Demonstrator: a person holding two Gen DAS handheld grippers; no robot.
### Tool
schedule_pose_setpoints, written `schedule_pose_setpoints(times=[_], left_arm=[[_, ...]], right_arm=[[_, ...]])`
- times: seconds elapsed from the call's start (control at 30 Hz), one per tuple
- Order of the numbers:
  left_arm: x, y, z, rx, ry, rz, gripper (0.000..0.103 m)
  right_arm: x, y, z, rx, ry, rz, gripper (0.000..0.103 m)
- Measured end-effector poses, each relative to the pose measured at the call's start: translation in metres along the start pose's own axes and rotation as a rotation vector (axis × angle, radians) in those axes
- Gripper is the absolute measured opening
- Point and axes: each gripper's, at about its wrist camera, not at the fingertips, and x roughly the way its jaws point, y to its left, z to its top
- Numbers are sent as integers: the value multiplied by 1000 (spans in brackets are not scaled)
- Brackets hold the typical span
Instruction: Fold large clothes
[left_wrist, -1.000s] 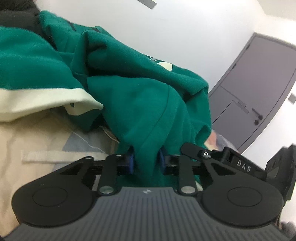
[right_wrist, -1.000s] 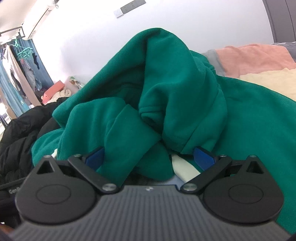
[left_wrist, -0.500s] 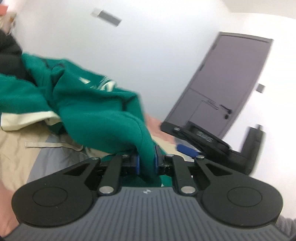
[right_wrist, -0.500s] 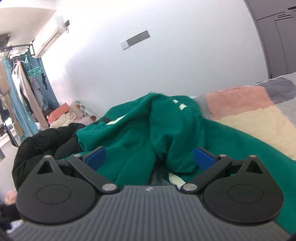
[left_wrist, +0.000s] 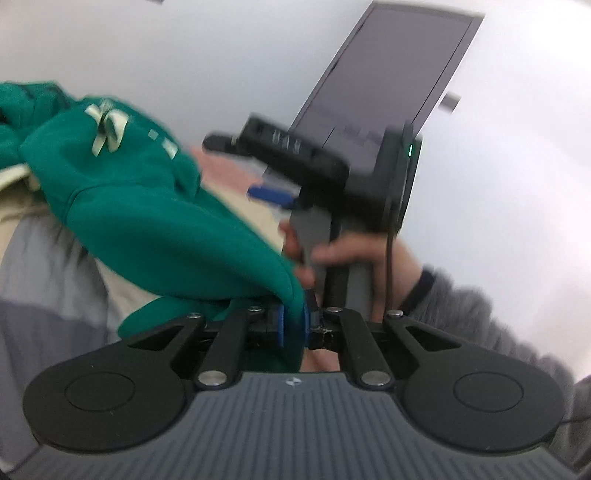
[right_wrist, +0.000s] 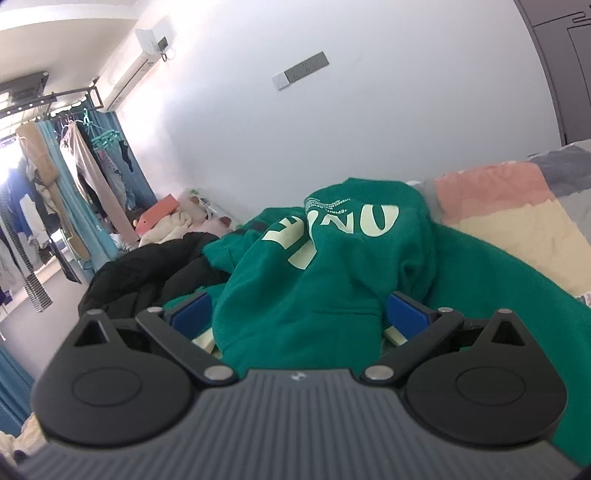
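A large green sweatshirt (right_wrist: 332, 280) with pale lettering lies bunched on the bed. In the left wrist view one edge of the sweatshirt (left_wrist: 147, 206) is lifted off the bedding and stretches towards me. My left gripper (left_wrist: 293, 326) is closing tight on that edge, with its blue pads pressing the fabric. My right gripper (right_wrist: 301, 314) stands wide open. The heap of green cloth sits in front of and between its fingers, and the pads do not press it. A person's hand (left_wrist: 369, 258) holds the right gripper's handle just beyond the left one.
A black jacket (right_wrist: 147, 273) lies to the left of the sweatshirt. The patchwork bedspread (right_wrist: 517, 221) in pink, cream and grey extends to the right. A grey door (left_wrist: 388, 81) and a white wall stand behind. Hung clothes (right_wrist: 55, 177) crowd the far left.
My left gripper rose and swung right, pulling the green edge along while its jaws narrowed on it. The right gripper drew back and up, and the sweatshirt's lettering came into view.
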Motion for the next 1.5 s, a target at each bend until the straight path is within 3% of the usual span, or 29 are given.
schedule_pose_setpoints(times=[0.1,0.17,0.23,0.27,0.47,0.57,0.67,0.83,0.9,0.97,1.07,1.17,1.2,1.23,1.37,1.5], left_arm=[[0,-4,-3,-10,52,31,17],[-3,-4,0,-36,66,32,33],[-10,-2,2,-78,51,18,66],[-18,1,3,-103,29,26,69],[-36,54,29,-243,-68,120,78],[-28,91,45,-286,-90,230,78],[-12,123,58,-290,-116,392,79],[0,183,68,-410,-199,408,80],[5,199,61,-469,-224,373,80],[9,208,51,-502,-222,307,79],[11,195,50,-453,-220,241,75],[10,185,56,-424,-183,166,45],[6,180,59,-407,-180,157,27],[1,176,61,-396,-189,152,15],[-38,161,72,-394,-261,100,8],[-91,134,87,-413,-353,14,7]], right_arm=[[13,-6,-3,16,43,-26,103],[22,-12,-6,44,73,-43,103],[29,-18,-8,70,90,-41,103],[33,-21,-8,82,96,-39,103],[52,-44,-5,165,85,-66,103],[72,-59,-3,236,83,-71,102],[99,-73,-5,267,98,-82,98],[136,-94,-17,288,137,-40,83],[147,-94,-21,281,149,-18,79],[159,-92,-24,256,154,-10,76],[169,-91,-27,209,151,-35,65],[172,-97,-25,217,129,-44,50],[171,-98,-25,220,116,-44,42],[171,-98,-24,214,107,-47,39],[161,-88,-19,151,80,-37,21],[129,-66,-1,116,1,12,17]])
